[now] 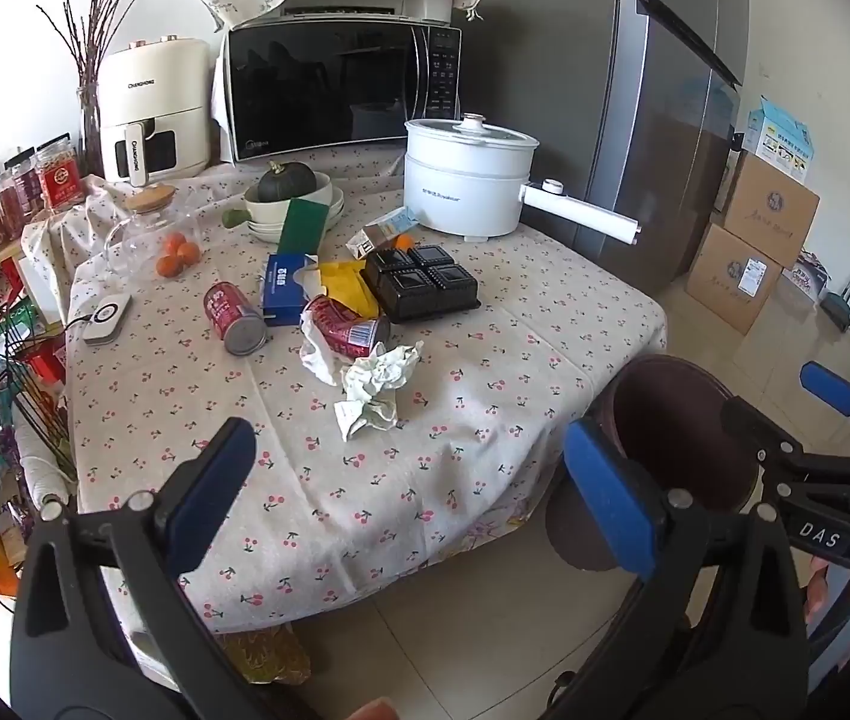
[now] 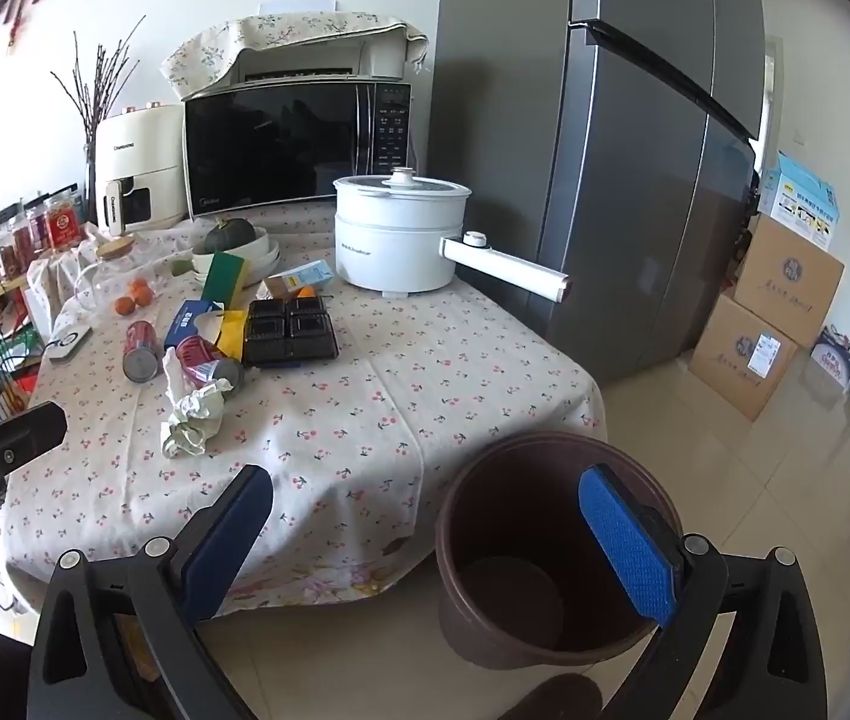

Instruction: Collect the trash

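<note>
Crumpled white paper point(image 1: 374, 387) point(image 2: 194, 417) lies mid-table beside two red cans: one crushed point(image 1: 347, 327) point(image 2: 206, 360), one on its side point(image 1: 233, 318) point(image 2: 141, 351). Behind them are a black plastic tray point(image 1: 422, 282) point(image 2: 290, 330), a yellow wrapper point(image 1: 347, 288) and a blue tissue box point(image 1: 284, 288). A brown bin point(image 2: 544, 558) point(image 1: 676, 432) stands on the floor at the table's near right corner. My left gripper point(image 1: 413, 492) is open and empty above the table's front edge. My right gripper point(image 2: 425, 540) is open and empty, its right finger over the bin; it also shows in the left wrist view point(image 1: 784, 414).
The table point(image 1: 484, 420) has a cherry-print cloth. At its back stand a microwave point(image 1: 341, 90), an air fryer point(image 1: 152, 114), a white electric pot point(image 1: 460, 180), bowls with a squash point(image 1: 287, 186) and oranges point(image 1: 179, 255). A fridge point(image 2: 634, 180) and cardboard boxes point(image 2: 766, 336) stand at the right.
</note>
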{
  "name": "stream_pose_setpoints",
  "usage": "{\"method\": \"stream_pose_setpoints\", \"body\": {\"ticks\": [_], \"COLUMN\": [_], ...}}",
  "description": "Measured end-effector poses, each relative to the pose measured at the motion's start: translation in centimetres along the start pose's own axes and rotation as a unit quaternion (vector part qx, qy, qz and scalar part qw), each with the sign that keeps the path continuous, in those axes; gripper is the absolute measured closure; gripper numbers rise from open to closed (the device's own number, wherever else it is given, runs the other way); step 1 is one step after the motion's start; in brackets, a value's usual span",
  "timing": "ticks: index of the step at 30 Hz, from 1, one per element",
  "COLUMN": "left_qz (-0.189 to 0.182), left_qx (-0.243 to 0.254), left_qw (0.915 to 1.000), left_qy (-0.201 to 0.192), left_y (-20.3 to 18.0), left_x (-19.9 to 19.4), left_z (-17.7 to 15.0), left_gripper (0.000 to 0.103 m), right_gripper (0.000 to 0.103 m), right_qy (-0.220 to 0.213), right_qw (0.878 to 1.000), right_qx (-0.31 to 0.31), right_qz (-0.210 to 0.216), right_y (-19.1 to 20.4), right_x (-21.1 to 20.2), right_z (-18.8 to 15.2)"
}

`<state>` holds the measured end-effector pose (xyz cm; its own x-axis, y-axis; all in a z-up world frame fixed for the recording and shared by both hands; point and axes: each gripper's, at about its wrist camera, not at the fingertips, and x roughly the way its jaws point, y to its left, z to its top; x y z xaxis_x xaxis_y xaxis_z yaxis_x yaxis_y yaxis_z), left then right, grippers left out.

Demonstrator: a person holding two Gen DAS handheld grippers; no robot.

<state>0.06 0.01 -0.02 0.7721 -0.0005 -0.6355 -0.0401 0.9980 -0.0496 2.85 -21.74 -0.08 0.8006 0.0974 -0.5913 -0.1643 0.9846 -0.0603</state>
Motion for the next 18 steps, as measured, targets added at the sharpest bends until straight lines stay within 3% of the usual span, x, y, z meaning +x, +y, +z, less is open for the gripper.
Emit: {"method": "stream_pose_setpoints", "body": {"ticks": [18], "left_qz": [-0.004], "left_qx": [0.001], "left_qw": [1.0000], "left_qy": [0.003], "left_y": [-0.1], "left_x": [0.4], "left_z": [-0.5], "left_gripper": [0.001], "right_gripper": [0.000], "right_qy": [0.006], "right_qw": [1.000], "right_qx": [0.009], "right_qz": [0.001], "right_y": [-0.3], "right_x": [-0.3], "right_z": [-0.1]}}
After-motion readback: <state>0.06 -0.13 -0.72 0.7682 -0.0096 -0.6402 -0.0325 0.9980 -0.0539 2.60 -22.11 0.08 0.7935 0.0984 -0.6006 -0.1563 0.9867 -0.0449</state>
